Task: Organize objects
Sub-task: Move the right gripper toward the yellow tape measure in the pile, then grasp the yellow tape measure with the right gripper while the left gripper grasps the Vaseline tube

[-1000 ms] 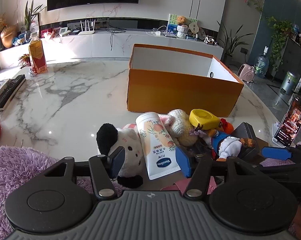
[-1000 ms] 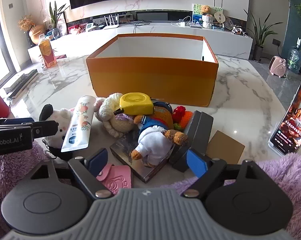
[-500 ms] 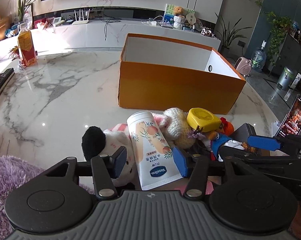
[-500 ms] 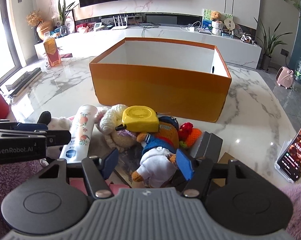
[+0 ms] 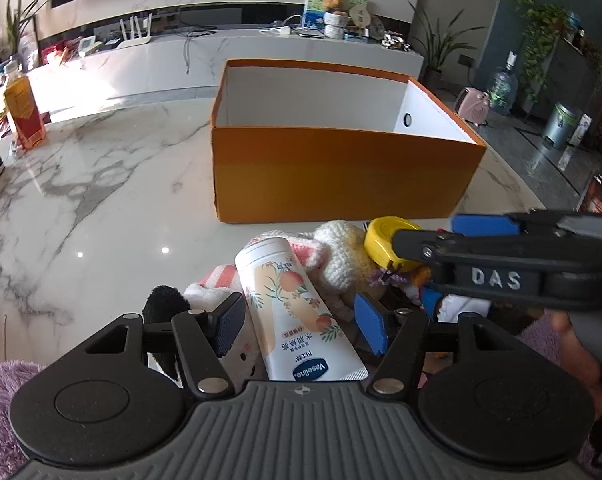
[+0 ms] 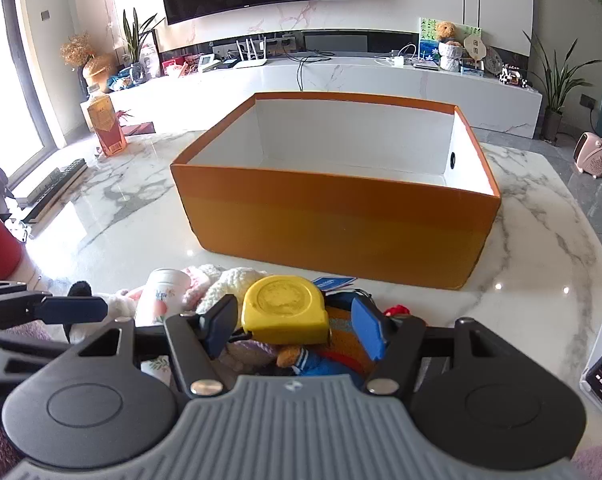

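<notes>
left gripper (image 5: 301, 326): jaws opening, lotion tube (image 5: 297, 308) straddled, ungripped | right gripper (image 6: 295, 328): jaws released, tape measure (image 6: 287, 304) framed | orange box (image 6: 333, 216) at 12 o'clock

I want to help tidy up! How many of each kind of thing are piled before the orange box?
Soft toys I can tell apart: 3 (panda, cream knitted toy, bear in blue)
Lotion tube: 1
Yellow tape measure: 1
Total: 5

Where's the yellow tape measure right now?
In the right wrist view, the tape measure sits atop the toy pile, between the right tool's open fingers, in front of the orange box.
</notes>
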`<act>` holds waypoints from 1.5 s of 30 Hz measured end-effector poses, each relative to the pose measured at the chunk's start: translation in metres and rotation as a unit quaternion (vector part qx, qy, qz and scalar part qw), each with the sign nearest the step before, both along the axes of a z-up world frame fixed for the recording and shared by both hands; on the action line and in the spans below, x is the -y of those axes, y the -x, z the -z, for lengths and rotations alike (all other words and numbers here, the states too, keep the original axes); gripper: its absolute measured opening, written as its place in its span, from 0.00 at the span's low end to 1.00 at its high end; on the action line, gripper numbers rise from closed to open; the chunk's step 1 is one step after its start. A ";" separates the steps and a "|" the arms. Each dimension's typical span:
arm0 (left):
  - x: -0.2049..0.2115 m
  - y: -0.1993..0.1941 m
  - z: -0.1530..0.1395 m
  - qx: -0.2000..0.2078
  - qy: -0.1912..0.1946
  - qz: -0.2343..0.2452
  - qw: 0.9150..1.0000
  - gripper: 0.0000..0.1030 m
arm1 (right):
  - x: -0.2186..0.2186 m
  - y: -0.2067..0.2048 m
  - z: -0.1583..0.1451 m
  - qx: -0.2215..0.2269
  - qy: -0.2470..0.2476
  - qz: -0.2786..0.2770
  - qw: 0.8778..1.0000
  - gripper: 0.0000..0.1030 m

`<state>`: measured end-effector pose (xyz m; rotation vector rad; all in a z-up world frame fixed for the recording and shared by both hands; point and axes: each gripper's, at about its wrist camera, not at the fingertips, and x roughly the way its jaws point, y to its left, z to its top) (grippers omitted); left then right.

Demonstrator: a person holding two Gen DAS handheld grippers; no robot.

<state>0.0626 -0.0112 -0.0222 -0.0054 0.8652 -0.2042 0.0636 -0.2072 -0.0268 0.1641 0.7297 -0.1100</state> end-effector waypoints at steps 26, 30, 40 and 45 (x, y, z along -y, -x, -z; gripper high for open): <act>0.070 0.035 0.049 0.081 -0.297 0.154 0.939 0.62 | -0.002 -0.021 0.023 -0.024 -0.016 -0.024 0.999 0.63; 0.072 0.035 0.054 0.085 -0.307 0.160 0.934 0.53 | -0.002 -0.020 0.023 -0.024 -0.013 -0.022 0.999 0.59; 0.075 0.040 0.048 0.105 -0.314 0.141 0.933 0.18 | -0.006 -0.014 0.022 -0.021 -0.004 -0.025 0.999 0.55; 0.069 0.038 0.036 0.117 -0.302 0.112 0.939 0.08 | -0.007 -0.007 0.016 -0.014 0.000 -0.027 1.000 0.55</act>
